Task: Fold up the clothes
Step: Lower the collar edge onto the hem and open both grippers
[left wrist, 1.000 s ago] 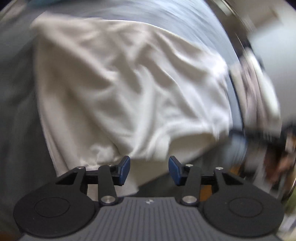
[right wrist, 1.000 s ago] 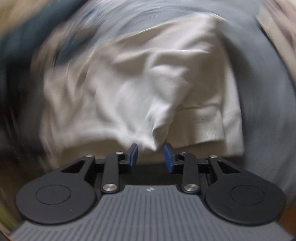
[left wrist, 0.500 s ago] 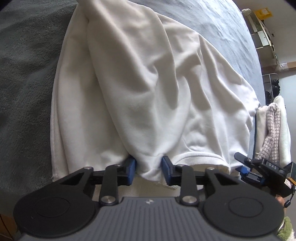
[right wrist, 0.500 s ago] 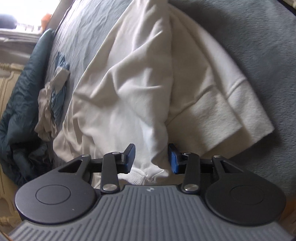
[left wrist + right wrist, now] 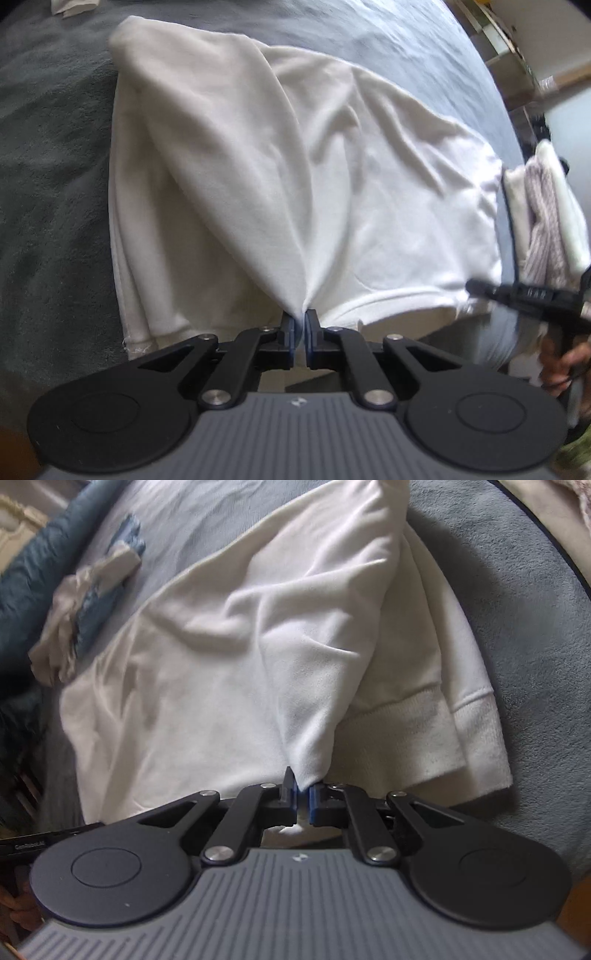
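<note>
Bare grey blanket (image 5: 48, 192) lies open on the left of the white sweatshirt (image 5: 295, 166); at its right edge a stack of folded laundry (image 5: 546, 214) blocks passage, and beyond its far side a crumpled blue-and-white cloth (image 5: 85, 616) and a dark quilt (image 5: 33, 583) crowd the bed

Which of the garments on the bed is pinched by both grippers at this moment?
The large white sweatshirt, spread across the grey blanket. Left gripper and right gripper each clamp its near edge. The crumpled grey-blue cloth and the folded stack lie untouched.
</note>
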`<action>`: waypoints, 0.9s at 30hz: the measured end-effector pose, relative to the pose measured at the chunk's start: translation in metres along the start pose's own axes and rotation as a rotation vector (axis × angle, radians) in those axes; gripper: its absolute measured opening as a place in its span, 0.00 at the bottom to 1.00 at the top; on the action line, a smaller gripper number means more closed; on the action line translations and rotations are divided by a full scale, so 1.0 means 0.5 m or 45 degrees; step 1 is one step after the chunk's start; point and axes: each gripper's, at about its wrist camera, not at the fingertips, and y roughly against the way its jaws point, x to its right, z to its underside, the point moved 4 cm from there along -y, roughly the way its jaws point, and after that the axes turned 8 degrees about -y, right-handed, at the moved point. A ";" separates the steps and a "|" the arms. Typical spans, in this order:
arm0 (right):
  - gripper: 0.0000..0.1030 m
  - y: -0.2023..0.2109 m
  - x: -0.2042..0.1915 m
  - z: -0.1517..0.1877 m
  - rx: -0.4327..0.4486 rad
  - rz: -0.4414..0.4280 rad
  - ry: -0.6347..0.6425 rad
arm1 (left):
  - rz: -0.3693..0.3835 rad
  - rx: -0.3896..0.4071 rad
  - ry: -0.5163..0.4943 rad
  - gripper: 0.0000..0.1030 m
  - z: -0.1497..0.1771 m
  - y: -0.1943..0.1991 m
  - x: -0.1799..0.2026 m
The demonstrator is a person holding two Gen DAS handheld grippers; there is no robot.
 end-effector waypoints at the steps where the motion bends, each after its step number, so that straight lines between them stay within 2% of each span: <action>1: 0.03 -0.002 -0.004 -0.001 -0.003 0.015 0.029 | 0.000 -0.006 -0.002 0.05 0.001 -0.004 0.001; 9: 0.03 -0.042 -0.009 0.005 -0.060 0.153 0.204 | -0.037 -0.066 -0.065 0.06 0.022 -0.050 0.001; 13: 0.03 -0.060 -0.023 0.009 -0.069 0.207 0.307 | -0.078 -0.063 -0.160 0.08 0.027 -0.061 0.000; 15: 0.04 -0.067 -0.033 0.012 -0.069 0.243 0.380 | -0.100 -0.048 -0.237 0.13 0.032 -0.054 0.009; 17: 0.09 -0.059 -0.035 0.014 -0.061 0.238 0.395 | -0.115 -0.025 -0.301 0.17 0.042 -0.034 0.018; 19: 0.16 -0.038 -0.029 0.016 -0.055 0.227 0.387 | -0.138 -0.008 -0.348 0.30 0.053 -0.004 0.020; 22: 0.18 0.019 -0.025 0.019 0.016 0.233 0.387 | -0.206 0.033 -0.413 0.31 0.062 0.044 0.019; 24: 0.18 0.064 -0.034 0.018 0.110 0.220 0.419 | -0.210 0.038 -0.435 0.32 0.056 0.035 0.026; 27: 0.18 0.091 -0.078 0.008 0.213 0.125 0.512 | -0.203 0.037 -0.461 0.36 0.043 0.008 0.040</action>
